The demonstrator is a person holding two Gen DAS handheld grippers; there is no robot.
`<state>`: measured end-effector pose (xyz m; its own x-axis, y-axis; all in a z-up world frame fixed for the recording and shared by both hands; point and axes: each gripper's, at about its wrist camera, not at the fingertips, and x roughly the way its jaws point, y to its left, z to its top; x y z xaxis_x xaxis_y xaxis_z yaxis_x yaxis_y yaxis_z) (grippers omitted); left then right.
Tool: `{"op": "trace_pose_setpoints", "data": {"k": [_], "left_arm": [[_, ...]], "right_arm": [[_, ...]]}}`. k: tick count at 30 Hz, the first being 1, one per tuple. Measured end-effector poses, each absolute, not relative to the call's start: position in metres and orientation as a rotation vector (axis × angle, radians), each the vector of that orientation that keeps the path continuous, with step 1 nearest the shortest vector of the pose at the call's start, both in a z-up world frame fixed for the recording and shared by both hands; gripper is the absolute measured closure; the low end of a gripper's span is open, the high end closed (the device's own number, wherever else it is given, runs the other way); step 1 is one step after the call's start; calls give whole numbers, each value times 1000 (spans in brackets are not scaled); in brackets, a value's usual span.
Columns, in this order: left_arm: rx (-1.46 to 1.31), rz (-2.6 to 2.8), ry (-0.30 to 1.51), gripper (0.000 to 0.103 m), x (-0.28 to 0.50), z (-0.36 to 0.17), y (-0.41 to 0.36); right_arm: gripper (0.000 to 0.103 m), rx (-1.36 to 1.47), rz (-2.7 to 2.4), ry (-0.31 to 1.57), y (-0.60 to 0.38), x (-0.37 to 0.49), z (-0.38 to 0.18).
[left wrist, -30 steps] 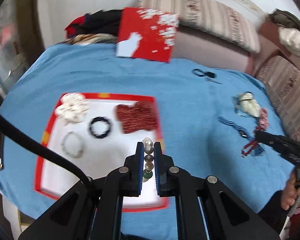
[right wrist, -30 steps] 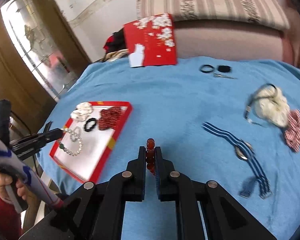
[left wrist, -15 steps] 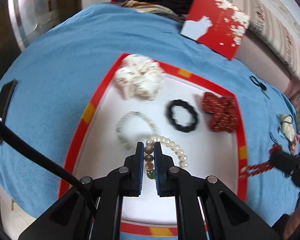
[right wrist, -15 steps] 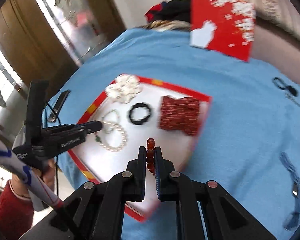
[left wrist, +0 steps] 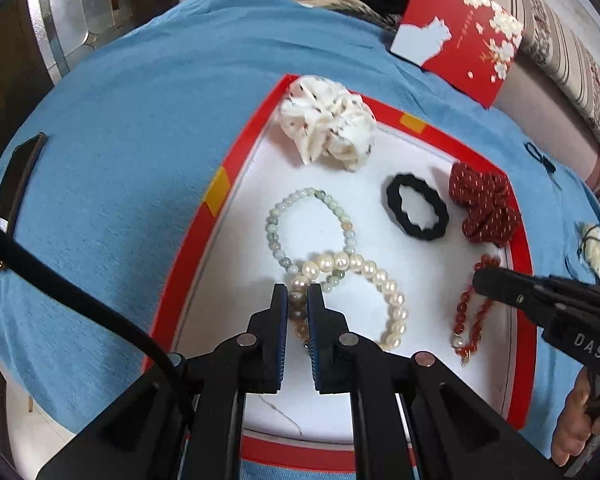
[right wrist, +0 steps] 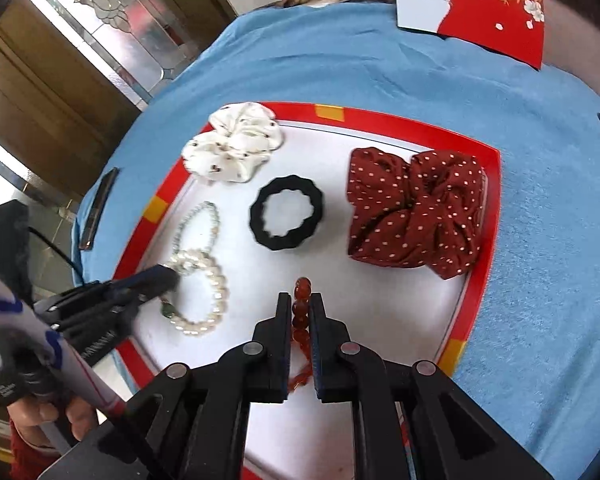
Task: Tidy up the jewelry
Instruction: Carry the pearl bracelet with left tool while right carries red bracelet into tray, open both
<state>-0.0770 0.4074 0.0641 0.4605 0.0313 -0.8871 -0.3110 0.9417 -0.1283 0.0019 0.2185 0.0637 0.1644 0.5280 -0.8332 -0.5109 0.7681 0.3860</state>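
A red-rimmed white tray (left wrist: 236,168) (right wrist: 388,120) lies on the blue cloth. My left gripper (left wrist: 298,292) is shut on a white pearl bracelet (left wrist: 384,280) whose loop rests on the tray, overlapping a pale green bead bracelet (left wrist: 276,236). My right gripper (right wrist: 300,300) is shut on a red bead bracelet (right wrist: 303,286), low over the tray; it also shows in the left wrist view (left wrist: 466,316). In the tray lie a white scrunchie (left wrist: 328,122), a black hair tie (left wrist: 416,206) and a red dotted scrunchie (right wrist: 416,208).
A red card with a white cat (left wrist: 456,36) leans at the back by a striped cushion (left wrist: 572,52). A dark phone (left wrist: 16,176) lies at the cloth's left edge. More hair things (left wrist: 592,244) lie on the cloth to the right.
Both grippers have moved in over the tray and lower. The pearl bracelet now lies on the tray floor and the red bracelet hangs just above it.
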Motion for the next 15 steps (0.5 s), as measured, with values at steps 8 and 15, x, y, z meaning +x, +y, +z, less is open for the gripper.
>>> {"op": "trace_pose_setpoints", "data": {"k": [8,15], "left_arm": [[-320,256,960,93,-104,99,414],[-360,285,886,83,-137,121,417]], "right_arm": [[77,-47,723,1172,237,12,62],[82,-123,681,1142,277,30,59]]}}
